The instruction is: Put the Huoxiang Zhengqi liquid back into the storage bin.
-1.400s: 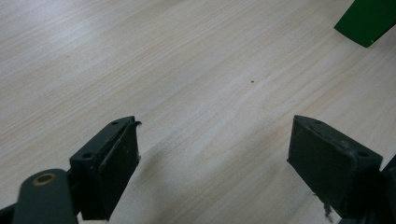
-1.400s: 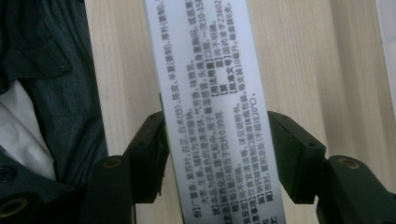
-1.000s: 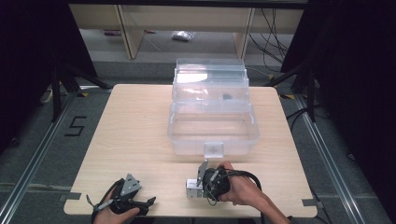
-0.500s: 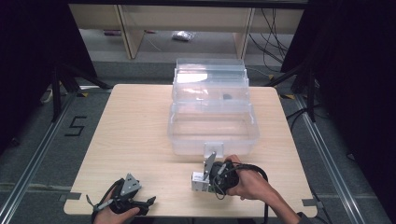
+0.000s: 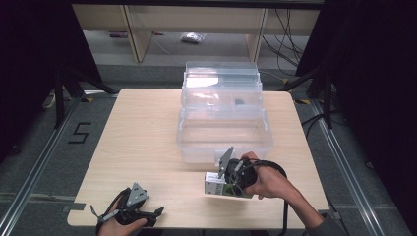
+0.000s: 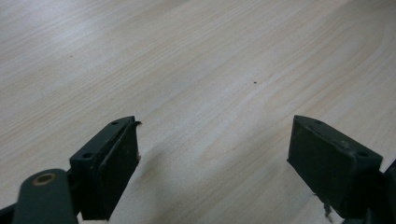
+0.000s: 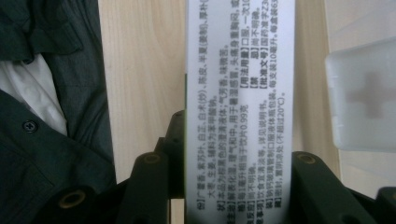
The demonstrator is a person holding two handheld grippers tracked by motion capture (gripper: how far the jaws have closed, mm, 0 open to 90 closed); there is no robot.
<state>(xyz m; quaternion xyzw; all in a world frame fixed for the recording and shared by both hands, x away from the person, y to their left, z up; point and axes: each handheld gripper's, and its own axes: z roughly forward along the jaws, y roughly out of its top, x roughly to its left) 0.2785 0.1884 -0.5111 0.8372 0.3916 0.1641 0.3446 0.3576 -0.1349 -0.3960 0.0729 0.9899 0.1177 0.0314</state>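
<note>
Right gripper (image 5: 221,183) clamped on small white carton (image 5: 216,186) with printed text; carton (image 7: 239,107) sits between both jaws in right gripper view, pads pressing its 2 sides; carton held near front edge of table (image 5: 147,137), just in front of clear plastic storage box (image 5: 223,130), close to box's white latch (image 5: 222,158); left gripper (image 5: 147,216) rests at front left corner of table, well apart from carton; its jaws spread wide, nothing between them, bare wood (image 6: 196,84) beneath.
</note>
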